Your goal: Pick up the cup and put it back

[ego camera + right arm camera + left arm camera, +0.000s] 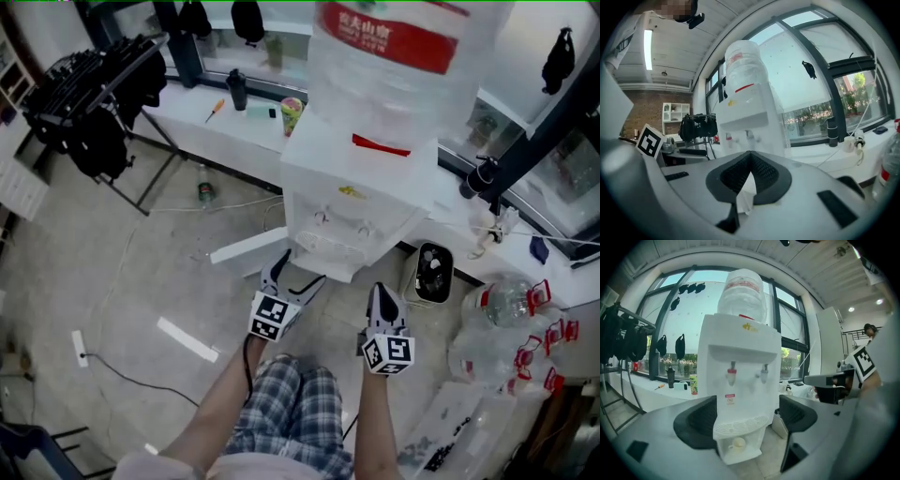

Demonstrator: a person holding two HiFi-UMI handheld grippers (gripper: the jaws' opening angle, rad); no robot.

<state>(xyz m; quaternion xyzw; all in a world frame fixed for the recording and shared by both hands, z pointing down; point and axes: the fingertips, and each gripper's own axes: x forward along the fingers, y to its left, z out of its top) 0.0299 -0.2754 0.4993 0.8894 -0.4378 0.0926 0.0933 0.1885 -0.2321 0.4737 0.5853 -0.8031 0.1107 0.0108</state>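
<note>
Two claws face white plastic water dispenser (740, 371). Left claw (279, 267) jaws wide apart, empty; small white cup (738, 443) sits in dispenser's lower niche. Right claw (749, 161) jaws pressed together.

My left tongs (277, 272) and right tongs (379, 295) sit side by side on the near side of the water dispenser (361, 202), the left one close to its front. The water bottle (394, 56) stands on top of the dispenser. The cup (738, 443) rests in the open niche at the dispenser's foot, under the drip tray (740, 425) and below the two taps (731, 376). Behind the dispenser runs a window-side surface (187, 127). On it, to the left, a flask (236, 89) and a drink cup (292, 114) stand, and a screwdriver (215, 111) lies left of the flask. A garment rack (94, 94) stands on the floor far left. A bin (433, 274) stands just right of the dispenser.
</note>
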